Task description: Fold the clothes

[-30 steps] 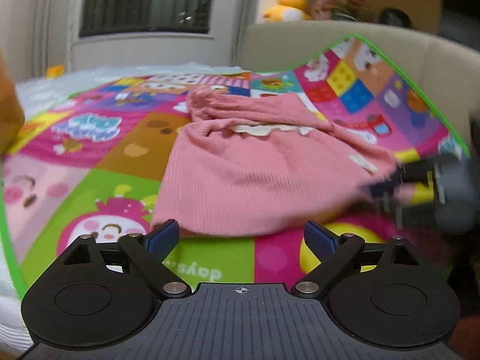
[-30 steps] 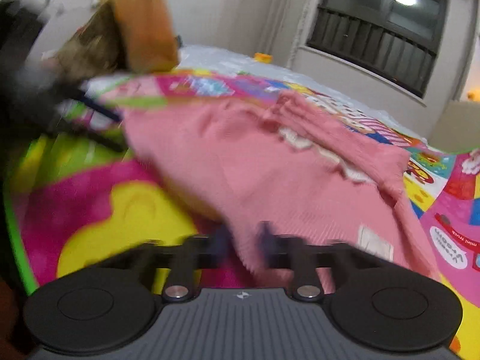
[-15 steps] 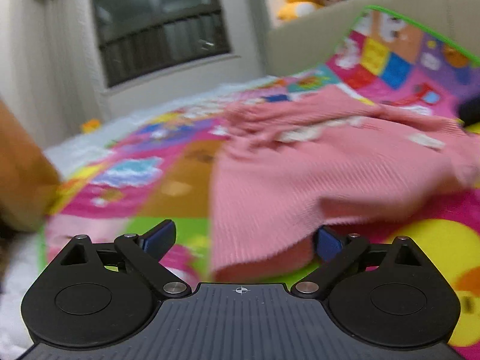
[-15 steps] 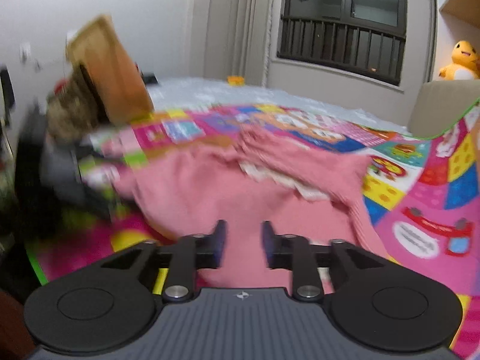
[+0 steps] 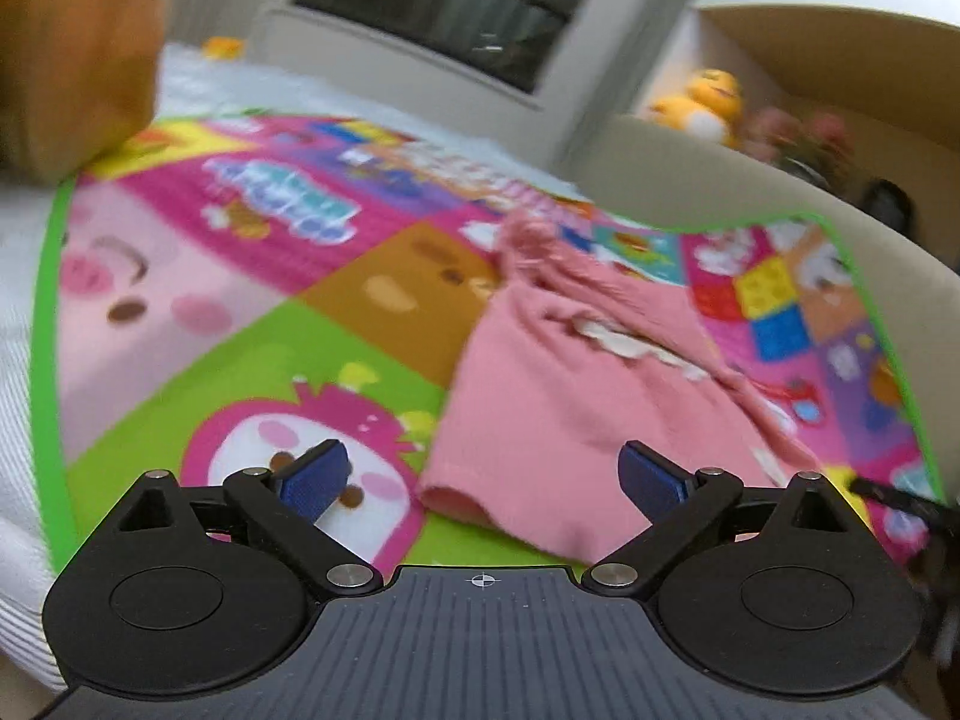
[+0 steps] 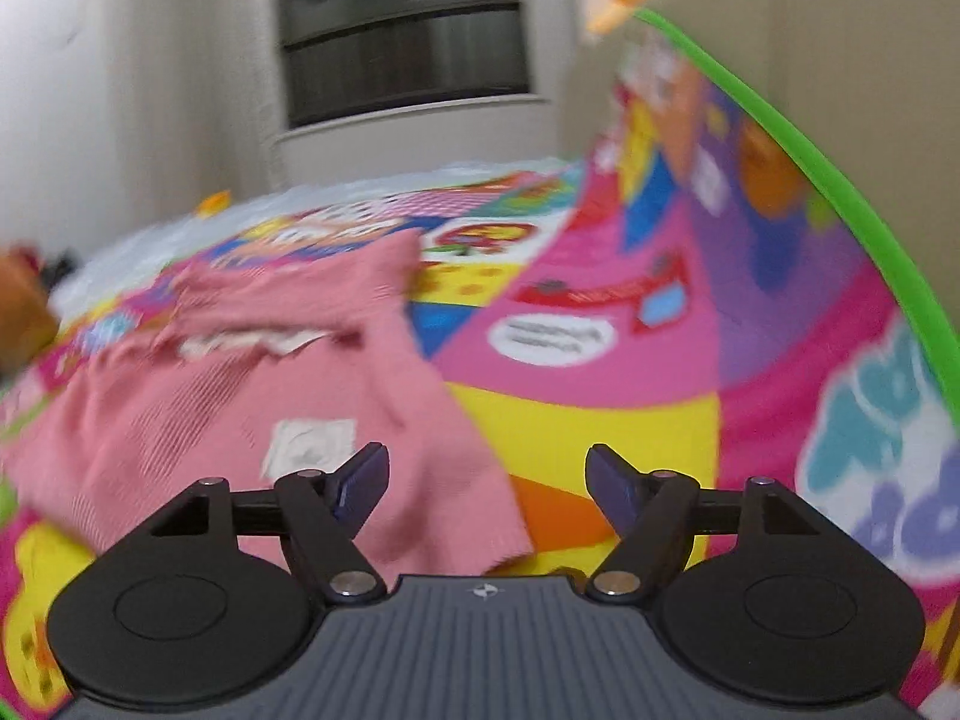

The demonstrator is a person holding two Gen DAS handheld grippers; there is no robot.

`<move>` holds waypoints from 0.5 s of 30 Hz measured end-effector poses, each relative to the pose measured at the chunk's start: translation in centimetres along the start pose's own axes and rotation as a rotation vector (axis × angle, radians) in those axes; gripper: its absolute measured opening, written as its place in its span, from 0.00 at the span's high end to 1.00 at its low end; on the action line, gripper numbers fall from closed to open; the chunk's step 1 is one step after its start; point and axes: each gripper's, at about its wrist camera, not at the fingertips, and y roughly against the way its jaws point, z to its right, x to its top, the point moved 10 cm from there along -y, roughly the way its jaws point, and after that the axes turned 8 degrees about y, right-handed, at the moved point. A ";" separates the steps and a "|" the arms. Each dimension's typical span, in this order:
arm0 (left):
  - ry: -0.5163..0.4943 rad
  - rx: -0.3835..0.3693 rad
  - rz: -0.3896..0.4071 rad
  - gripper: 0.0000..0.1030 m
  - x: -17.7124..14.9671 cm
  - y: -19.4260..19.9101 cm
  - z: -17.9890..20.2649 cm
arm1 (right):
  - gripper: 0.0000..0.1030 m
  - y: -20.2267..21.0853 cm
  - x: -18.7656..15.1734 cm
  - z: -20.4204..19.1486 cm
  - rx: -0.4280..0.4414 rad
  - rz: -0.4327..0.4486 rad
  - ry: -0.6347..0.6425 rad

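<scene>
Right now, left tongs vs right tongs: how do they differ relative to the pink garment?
The left tongs frame the pink garment's near-left hem corner; the right tongs frame its near-right corner. The left tongs are spread wider than the right tongs. Shared: both are open, gripping nothing, with blue pads, low over the colourful play mat.

No readable text in either view. The play mat (image 6: 600, 414) carries printed lettering, but motion blur kills it: a white oval speech bubble (image 6: 551, 339) w/ dark script, a red banner (image 6: 606, 294) w/ tiny letters, big blue bubble letters (image 5: 288, 198) on a pink square, all illegible. The pink garment (image 6: 240, 420) has a white sewn label (image 6: 309, 447); print on it too blurred to read.
</scene>
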 end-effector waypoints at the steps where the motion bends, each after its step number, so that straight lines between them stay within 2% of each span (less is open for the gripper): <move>1: 0.027 0.008 0.008 0.03 -0.1 -0.6 0.0 | 0.29 -0.2 -0.3 0.4 -0.005 0.000 -0.029; 6: 0.021 -0.029 0.009 0.04 -0.9 -2.9 3.2 | 0.25 -0.8 -2.4 1.0 0.000 -0.015 -0.068; 7: 0.010 -0.040 0.002 0.10 -1.1 -3.4 4.0 | 0.24 -0.9 -2.6 1.0 0.004 -0.014 -0.072; 8: -0.020 -0.042 -0.007 0.36 -1.1 -4.0 4.7 | 0.23 -1.0 -2.8 1.0 0.007 -0.012 -0.073; 9: -0.053 -0.037 -0.021 0.54 -1.0 -4.8 5.4 | 0.23 -1.0 -2.8 0.9 0.008 -0.010 -0.069; 10: -0.116 -0.027 -0.016 0.76 -0.9 -5.1 6.4 | 0.22 -1.0 -2.7 0.8 0.010 -0.009 -0.066; 12: -0.245 -0.005 -0.004 0.79 -0.7 -5.7 8.4 | 0.22 -1.0 -2.7 0.7 0.017 -0.010 -0.059; 15: -0.652 0.015 0.025 0.80 -3.0 -4.3 13.4 | 0.21 -0.7 -2.9 0.4 0.033 -0.007 -0.042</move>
